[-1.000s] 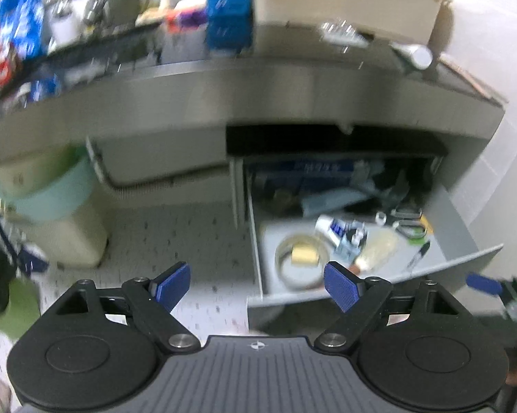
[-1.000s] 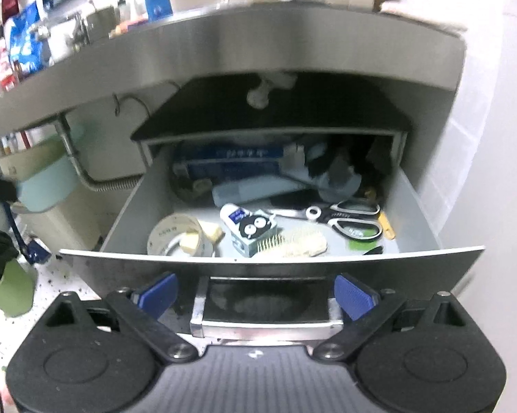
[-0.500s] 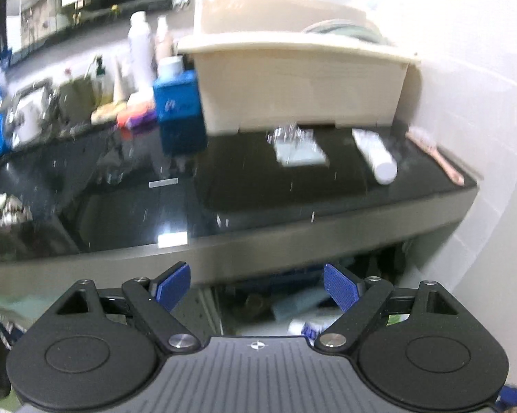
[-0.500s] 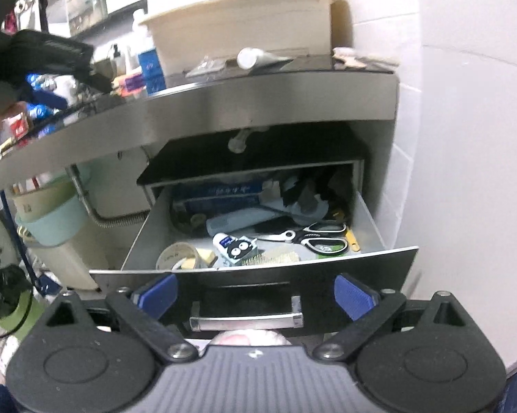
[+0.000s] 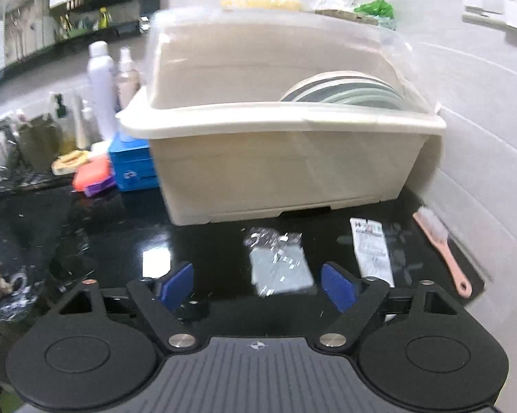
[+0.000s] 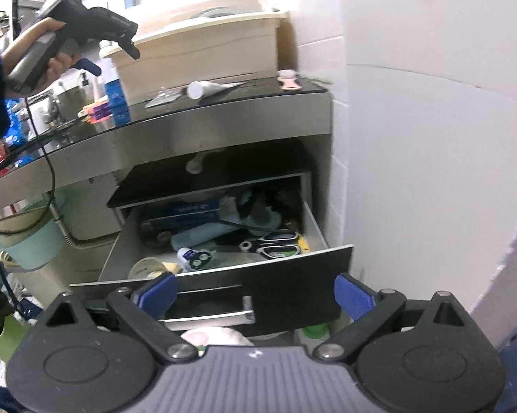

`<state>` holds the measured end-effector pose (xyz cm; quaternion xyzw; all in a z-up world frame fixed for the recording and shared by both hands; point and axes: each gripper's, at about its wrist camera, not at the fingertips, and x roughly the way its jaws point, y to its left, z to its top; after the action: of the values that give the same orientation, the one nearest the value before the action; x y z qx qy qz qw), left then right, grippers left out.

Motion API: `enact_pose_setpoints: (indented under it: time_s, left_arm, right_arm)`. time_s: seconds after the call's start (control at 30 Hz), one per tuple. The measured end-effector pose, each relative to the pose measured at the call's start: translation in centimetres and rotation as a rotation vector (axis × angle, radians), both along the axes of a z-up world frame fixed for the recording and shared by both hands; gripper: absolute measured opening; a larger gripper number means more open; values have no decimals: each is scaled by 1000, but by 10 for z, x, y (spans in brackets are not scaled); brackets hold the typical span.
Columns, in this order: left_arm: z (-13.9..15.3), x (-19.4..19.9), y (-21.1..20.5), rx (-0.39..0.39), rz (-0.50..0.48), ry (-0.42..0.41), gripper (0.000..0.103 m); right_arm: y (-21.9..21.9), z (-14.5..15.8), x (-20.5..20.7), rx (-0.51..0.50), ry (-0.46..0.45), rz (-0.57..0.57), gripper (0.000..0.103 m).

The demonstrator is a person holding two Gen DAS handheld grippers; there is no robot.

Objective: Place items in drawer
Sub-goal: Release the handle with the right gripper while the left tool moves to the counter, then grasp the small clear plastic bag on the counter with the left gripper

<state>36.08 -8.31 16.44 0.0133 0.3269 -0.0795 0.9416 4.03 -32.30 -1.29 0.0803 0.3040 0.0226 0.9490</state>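
Note:
The drawer (image 6: 265, 277) under the steel counter stands pulled open and holds scissors (image 6: 275, 242), a small tube (image 6: 193, 258), a tape roll and other clutter. On the black countertop lie a shiny plastic packet (image 5: 279, 263), a white tube (image 5: 372, 251) and a pink brush (image 5: 442, 249); the tube (image 6: 212, 87) and brush (image 6: 289, 81) also show in the right wrist view. My left gripper (image 5: 258, 285) is open and empty, hovering above the counter just before the packet. My right gripper (image 6: 255, 292) is open and empty in front of the drawer face, near its handle (image 6: 206, 320).
A cream dish-drainer bin (image 5: 279, 151) with plates stands behind the items. A blue box (image 5: 132, 167), bottles (image 5: 101, 86) and sponges sit to its left. A white tiled wall (image 6: 430, 137) bounds the right side. A mint bin (image 6: 31, 241) stands left of the drawer.
My left gripper rose from drawer level to above the countertop and now faces the packet, tube and brush. My right gripper backed away from the open drawer and lifted slightly.

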Motion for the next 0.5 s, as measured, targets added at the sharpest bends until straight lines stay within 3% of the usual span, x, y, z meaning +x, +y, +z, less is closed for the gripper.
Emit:
enact_pose_setpoints:
  time_s: [0.33, 0.5]
  left_arm:
    - [-19, 78, -17, -46, 24, 192, 38]
    - [-31, 105, -22, -76, 50, 234, 38]
  right_arm:
    - [-8, 6, -4, 34, -12, -10, 98]
    - [-13, 6, -7, 44, -11, -28, 98]
